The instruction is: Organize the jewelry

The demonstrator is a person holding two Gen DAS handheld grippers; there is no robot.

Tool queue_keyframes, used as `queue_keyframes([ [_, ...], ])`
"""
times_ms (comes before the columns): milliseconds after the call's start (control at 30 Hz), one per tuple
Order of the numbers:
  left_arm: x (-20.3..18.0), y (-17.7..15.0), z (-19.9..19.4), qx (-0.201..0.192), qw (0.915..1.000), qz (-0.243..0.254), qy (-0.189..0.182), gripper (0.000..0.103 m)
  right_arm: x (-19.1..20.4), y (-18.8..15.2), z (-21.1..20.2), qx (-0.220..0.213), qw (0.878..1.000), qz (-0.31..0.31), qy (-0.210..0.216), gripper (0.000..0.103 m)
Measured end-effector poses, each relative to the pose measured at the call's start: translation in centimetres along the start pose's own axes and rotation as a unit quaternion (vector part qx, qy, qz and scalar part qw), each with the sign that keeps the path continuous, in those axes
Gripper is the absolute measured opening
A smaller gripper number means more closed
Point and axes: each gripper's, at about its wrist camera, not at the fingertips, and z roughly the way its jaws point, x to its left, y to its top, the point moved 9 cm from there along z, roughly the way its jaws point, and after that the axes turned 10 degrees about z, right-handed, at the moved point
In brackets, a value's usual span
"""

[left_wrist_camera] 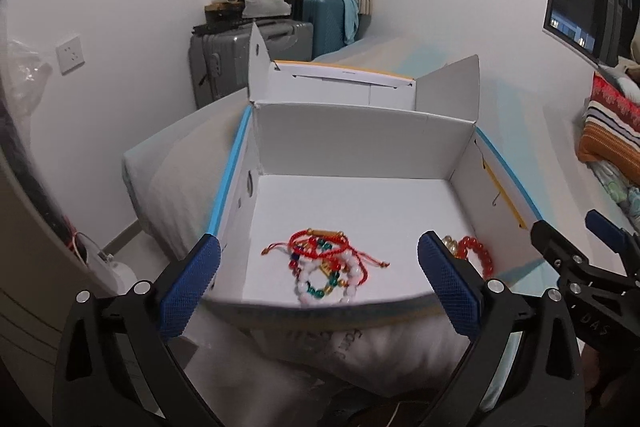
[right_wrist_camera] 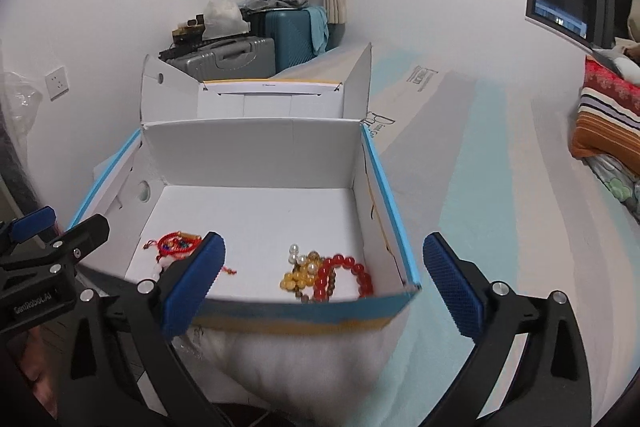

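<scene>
An open white cardboard box (left_wrist_camera: pixel 360 151) with blue edges sits on a bed; it also shows in the right wrist view (right_wrist_camera: pixel 256 155). Inside at the left lies a tangle of red cord and white bead bracelets (left_wrist_camera: pixel 326 267), seen too in the right wrist view (right_wrist_camera: pixel 176 245). At the right lies a red bead bracelet (right_wrist_camera: pixel 346 277) with amber and pearl beads (right_wrist_camera: pixel 300 269); the red one also shows in the left wrist view (left_wrist_camera: pixel 476 251). My left gripper (left_wrist_camera: pixel 320 287) is open, in front of the box's near wall. My right gripper (right_wrist_camera: pixel 322 287) is open, also before the near wall. Both are empty.
The box's lid flaps (left_wrist_camera: pixel 448 83) stand up at the back. Grey and teal suitcases (left_wrist_camera: pixel 256 51) with clutter and a blue lamp stand against the far wall. A striped blanket (right_wrist_camera: pixel 604 123) lies at the right. The light bedsheet (right_wrist_camera: pixel 480 187) spreads to the right of the box.
</scene>
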Motion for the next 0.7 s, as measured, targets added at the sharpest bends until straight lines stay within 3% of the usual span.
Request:
queue_keyframes([
  [333, -0.3, -3.3, -1.7, -0.004, 0.9998, 0.018, 0.010, 0.097, -1.0, -2.5, -2.4, -0.008, 1.000, 0.008, -0.004, 0.095],
  [700, -0.8, -3.3, -1.3, 0.002, 0.9997, 0.025, 0.008, 0.097, -1.4, -2.7, -2.9, -0.008, 1.000, 0.014, 0.001, 0.095],
])
